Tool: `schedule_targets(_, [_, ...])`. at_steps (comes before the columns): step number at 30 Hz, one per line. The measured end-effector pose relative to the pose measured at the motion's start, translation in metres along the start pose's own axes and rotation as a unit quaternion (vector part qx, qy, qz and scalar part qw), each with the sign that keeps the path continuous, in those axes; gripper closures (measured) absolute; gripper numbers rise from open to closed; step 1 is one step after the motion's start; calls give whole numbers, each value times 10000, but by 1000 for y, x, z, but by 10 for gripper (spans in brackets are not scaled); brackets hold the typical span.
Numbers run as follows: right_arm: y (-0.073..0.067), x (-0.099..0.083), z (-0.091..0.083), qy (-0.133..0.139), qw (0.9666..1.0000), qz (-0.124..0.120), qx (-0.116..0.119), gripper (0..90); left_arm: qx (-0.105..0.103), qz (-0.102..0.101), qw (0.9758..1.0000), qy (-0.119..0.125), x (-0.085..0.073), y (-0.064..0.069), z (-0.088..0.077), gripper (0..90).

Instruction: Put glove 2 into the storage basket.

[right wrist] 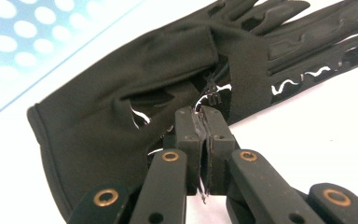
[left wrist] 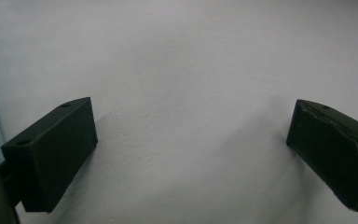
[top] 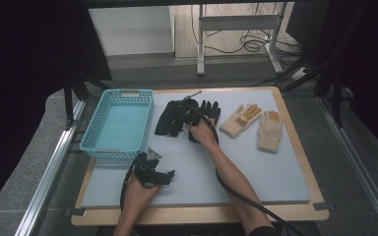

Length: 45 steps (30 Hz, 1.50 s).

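**Right gripper pinches a black glove beside the basket**

Seen from above, a table carries a pale grey mat (top: 256,167); a light blue basket (top: 94,129) sits at the mat's far left corner, its inside bare. Just to the right of the basket, near the far edge, lies a pair of black gloves (top: 170,118), partly overlapping; further right along that far edge, well apart from them, lie two cream gloves (top: 256,123) with orange patches.

The right gripper (top: 189,114) reaches over the black gloves, the person's forearm stretching diagonally from the near edge. In the right gripper view its jaws stand pressed together, a thin fold of the black glove (right wrist: 121,107) caught at the tips (a sliver of fabric or lining seems to show between the pads); the rest of the glove lies flat on the mat, fingers pointing away, the basket's perforated wall blurred behind it.

The left gripper (top: 152,172) rests near the mat's near left corner, just in front of the basket; the left gripper view shows its jaws spread wide over bare mat, nothing between them.

The step in hand looks like the grasp on a black glove, judged as the start of moving it into the basket; the next move would call for lifting it clear of its partner, carrying it left over the basket's rim, and checking that the thin pinch holds and does not drag the second glove along.
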State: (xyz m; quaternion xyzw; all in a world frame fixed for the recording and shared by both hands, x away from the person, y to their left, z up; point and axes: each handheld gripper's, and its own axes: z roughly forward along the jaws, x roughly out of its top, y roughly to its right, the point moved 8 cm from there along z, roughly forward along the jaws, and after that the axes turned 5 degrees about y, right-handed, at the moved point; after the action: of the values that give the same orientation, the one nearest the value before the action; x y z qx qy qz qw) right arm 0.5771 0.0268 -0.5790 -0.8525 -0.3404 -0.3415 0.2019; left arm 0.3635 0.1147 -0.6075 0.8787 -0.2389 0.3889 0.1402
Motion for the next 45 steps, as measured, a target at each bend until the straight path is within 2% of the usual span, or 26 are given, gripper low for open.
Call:
schedule_targets(1, [0, 0, 0, 0, 10000, 0, 0, 861, 0, 0, 10000, 0, 0, 0, 0, 20])
schedule_targets(3, [-4, 4, -8, 109, 9998, 36, 184, 861, -2, 1, 10000, -1, 0, 0, 0, 19])
schedule_targets(15, [-21, 12, -47, 389, 9980, -86, 493, 861, -2, 12, 10000, -7, 0, 0, 0, 20])
schedule_targets(17, [-25, 13, -60, 463, 9972, -81, 586, 862, -2, -4, 10000, 1, 0, 0, 0, 20])
schedule_targets(18, [-25, 13, -60, 463, 9972, -81, 586, 862, -2, -4, 10000, 1, 0, 0, 0, 20])
schedule_targets(19, [-27, 14, -69, 524, 9966, -114, 618, 862, -5, 19, 10000, -5, 0, 0, 0, 20])
schedule_targets(20, [-27, 14, -69, 524, 9966, -114, 618, 862, -5, 19, 10000, -5, 0, 0, 0, 20])
schedule_targets(21, [-31, 15, -79, 585, 9958, -117, 688, 861, 0, 7, 10000, -7, 0, 0, 0, 20])
schedule_targets(25, [-38, 14, -99, 680, 9947, -163, 758, 861, -6, 30, 10000, -8, 0, 0, 0, 20])
schedule_targets(27, [-41, 13, -104, 698, 9942, -148, 801, 861, -3, 21, 10000, -6, 0, 0, 0, 20])
schedule_targets(29, [-47, 8, -119, 744, 9931, -193, 883, 861, -3, 11, 10000, -2, 0, 0, 0, 20])
schedule_targets(33, [-58, -2, -140, 750, 9924, -293, 927, 861, 4, 8, 10000, 4, 0, 0, 0, 20])
schedule_targets(34, [-58, -2, -140, 750, 9924, -293, 927, 861, 4, 8, 10000, 4, 0, 0, 0, 20])
schedule_targets(36, [-64, -9, -151, 761, 9918, -310, 977, 860, 4, -2, 10000, 16, 0, 0, 0, 20])
schedule_targets(37, [-69, -17, -162, 767, 9915, -344, 993, 860, 6, -1, 10000, 14, 0, 0, 0, 20])
schedule_targets(38, [-69, -17, -162, 767, 9915, -344, 993, 860, 6, -1, 10000, 14, 0, 0, 0, 20])
schedule_targets(40, [-74, -33, -176, 749, 9909, -313, 1077, 860, 4, -15, 10000, 27, 0, 0, 0, 20])
schedule_targets(45, [-76, -69, -193, 708, 9907, -214, 1143, 859, 5, -12, 10000, 25, 0, 0, 0, 21])
